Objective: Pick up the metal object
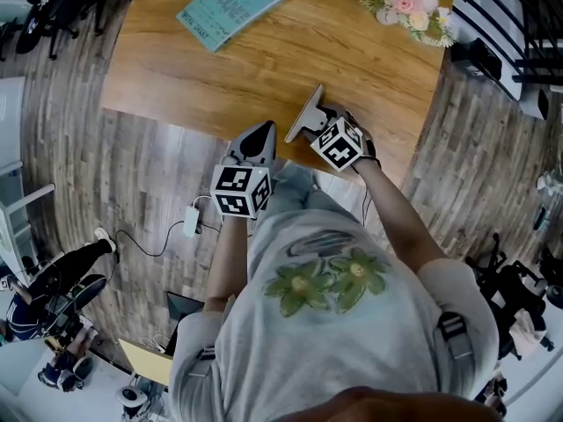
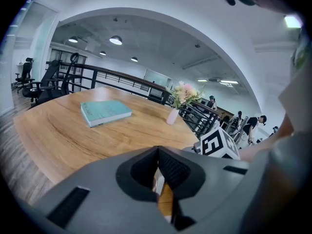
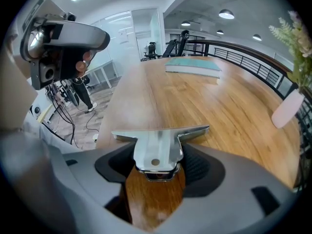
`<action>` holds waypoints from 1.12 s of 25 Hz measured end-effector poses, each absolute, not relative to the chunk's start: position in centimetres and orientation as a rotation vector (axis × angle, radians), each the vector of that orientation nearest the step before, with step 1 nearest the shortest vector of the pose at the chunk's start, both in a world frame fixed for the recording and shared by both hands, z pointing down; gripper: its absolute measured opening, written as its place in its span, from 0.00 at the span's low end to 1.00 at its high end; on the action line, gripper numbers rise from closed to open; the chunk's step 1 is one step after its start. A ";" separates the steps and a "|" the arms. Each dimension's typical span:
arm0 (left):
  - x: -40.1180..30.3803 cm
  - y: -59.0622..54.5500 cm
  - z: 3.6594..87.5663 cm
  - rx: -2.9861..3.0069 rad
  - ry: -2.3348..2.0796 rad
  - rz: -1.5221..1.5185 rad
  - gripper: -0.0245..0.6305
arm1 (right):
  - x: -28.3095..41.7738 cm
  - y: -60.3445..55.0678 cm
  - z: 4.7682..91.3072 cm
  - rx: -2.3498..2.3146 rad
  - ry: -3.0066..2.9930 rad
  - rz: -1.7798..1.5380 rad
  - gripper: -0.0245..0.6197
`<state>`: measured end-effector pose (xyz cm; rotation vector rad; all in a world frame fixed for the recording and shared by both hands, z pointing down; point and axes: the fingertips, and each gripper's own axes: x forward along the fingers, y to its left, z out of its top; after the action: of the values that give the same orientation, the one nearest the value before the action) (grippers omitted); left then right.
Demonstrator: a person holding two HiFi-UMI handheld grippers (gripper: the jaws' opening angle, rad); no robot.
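A shiny T-shaped metal object (image 1: 305, 112) lies near the front edge of the round wooden table (image 1: 264, 51). My right gripper (image 1: 320, 125) reaches down onto it from the right. In the right gripper view the object's flat tab (image 3: 157, 147) fills the space between the two dark pads, and its wide crossbar (image 3: 161, 132) sticks out past the tips. The pads touch both sides of the tab. My left gripper (image 1: 264, 130) hovers at the table's edge, just left of the object, shut with nothing in it (image 2: 158, 152).
A teal book (image 1: 230, 5) lies at the far side of the table. A vase of pink flowers (image 1: 412, 3) stands at the far right. Below the table edge, a white charger and cable (image 1: 191, 221) lie on the plank floor. A black railing (image 1: 501, 7) runs to the right.
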<state>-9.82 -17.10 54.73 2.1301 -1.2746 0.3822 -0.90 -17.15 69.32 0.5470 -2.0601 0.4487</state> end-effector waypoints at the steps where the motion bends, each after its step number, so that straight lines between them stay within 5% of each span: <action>1: -9.8 -17.1 54.7 2.130 -1.275 0.378 0.06 | -0.9 -17.1 69.3 0.550 -2.059 0.446 0.50; 28: -11.0 -16.2 52.9 2.145 -1.326 0.358 0.06 | -0.1 -16.9 65.3 0.568 -2.093 0.349 0.49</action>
<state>-11.01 -16.17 52.86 2.1448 -1.3257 0.3584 -0.15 -16.93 65.28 0.5677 -2.0925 0.3492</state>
